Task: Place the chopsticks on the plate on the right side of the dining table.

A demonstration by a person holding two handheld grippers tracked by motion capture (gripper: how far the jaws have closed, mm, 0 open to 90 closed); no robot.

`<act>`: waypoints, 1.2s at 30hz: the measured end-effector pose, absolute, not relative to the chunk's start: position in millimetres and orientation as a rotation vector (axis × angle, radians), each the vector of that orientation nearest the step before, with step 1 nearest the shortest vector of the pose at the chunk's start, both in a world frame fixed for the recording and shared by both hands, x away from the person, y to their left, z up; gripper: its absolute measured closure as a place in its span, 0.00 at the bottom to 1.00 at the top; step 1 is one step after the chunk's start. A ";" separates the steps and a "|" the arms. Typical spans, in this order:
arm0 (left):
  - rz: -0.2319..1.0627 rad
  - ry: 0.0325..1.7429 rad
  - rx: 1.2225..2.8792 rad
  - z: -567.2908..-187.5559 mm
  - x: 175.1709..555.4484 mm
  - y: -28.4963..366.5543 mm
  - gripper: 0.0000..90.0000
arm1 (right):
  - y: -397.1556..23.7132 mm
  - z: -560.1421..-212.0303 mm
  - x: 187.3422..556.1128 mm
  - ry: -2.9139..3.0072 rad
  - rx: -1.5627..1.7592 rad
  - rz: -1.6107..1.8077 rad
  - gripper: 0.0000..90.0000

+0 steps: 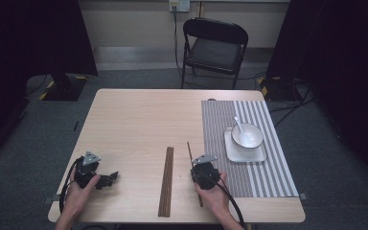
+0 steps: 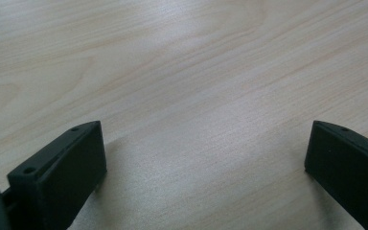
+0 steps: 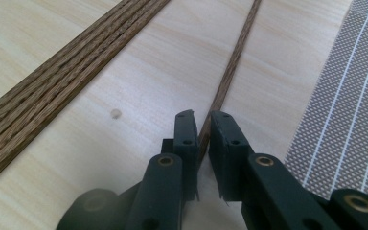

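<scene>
- The single chopstick [image 3: 230, 72] lies on the wooden table [image 1: 134, 120], between the bundle of chopsticks [image 1: 166, 181] and the striped placemat [image 1: 254, 177]; our right gripper [image 3: 201, 136] has its jaws drawn in around the near end, and we judge they are pinching it.
- The stick is thin and round-edged, so it could roll or twist out from between the pads as we lift, because so little of it is caught.
- Since we hold it near one end, the long free end may droop or swing and drag across the table.
- A swinging tip could knock the bundle beside it and scatter those sticks.
- Carrying it toward the bowl [image 1: 247, 136] and spoon [image 1: 239, 125] on the plate [image 1: 245, 152], a careless sweep could strike the spoon handle and tip it.
- Our left gripper [image 2: 206, 158] rests with its jaws spread wide over bare wood, holding nothing, so it cannot steady the stick if it slips.
</scene>
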State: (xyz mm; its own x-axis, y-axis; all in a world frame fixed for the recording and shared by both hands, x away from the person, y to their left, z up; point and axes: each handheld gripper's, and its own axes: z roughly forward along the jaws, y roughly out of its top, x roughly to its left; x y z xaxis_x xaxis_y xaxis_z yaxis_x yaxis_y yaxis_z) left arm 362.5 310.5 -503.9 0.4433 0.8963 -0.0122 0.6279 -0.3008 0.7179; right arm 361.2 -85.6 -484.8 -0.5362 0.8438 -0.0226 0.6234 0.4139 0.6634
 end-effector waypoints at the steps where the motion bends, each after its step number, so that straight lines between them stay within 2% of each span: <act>1: 0.524 1.267 2.052 -503.6 362.6 311.2 0.00 | -85.3 -484.6 362.0 2.316 1.266 0.857 0.91; 7: 0.524 1.274 2.039 -503.9 362.5 310.5 0.00 | -93.7 -482.6 365.9 2.309 1.318 0.874 0.94; 21: 0.524 1.273 2.039 -504.0 362.6 310.5 0.00 | -114.9 -481.2 375.5 2.313 1.352 0.876 0.94; 23: 0.524 1.273 2.039 -503.9 362.5 310.5 0.00 | -115.1 -482.1 376.5 2.308 1.322 0.856 0.89; 33: 0.523 1.273 2.039 -504.0 362.5 310.6 0.00 | -120.0 -481.8 361.2 2.328 1.292 0.840 0.78; 36: 0.524 1.269 2.044 -503.9 362.5 310.9 0.00 | -124.5 -482.5 354.8 2.333 1.285 0.854 0.80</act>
State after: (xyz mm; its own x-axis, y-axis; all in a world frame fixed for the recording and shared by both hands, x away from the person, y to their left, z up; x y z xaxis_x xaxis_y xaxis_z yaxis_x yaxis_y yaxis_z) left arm 362.5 310.9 -503.9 0.4473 0.8943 -0.0098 0.6274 -0.3059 0.7161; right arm 354.8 -124.5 -482.5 -0.5315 0.8470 -0.0092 0.6409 0.4092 0.6494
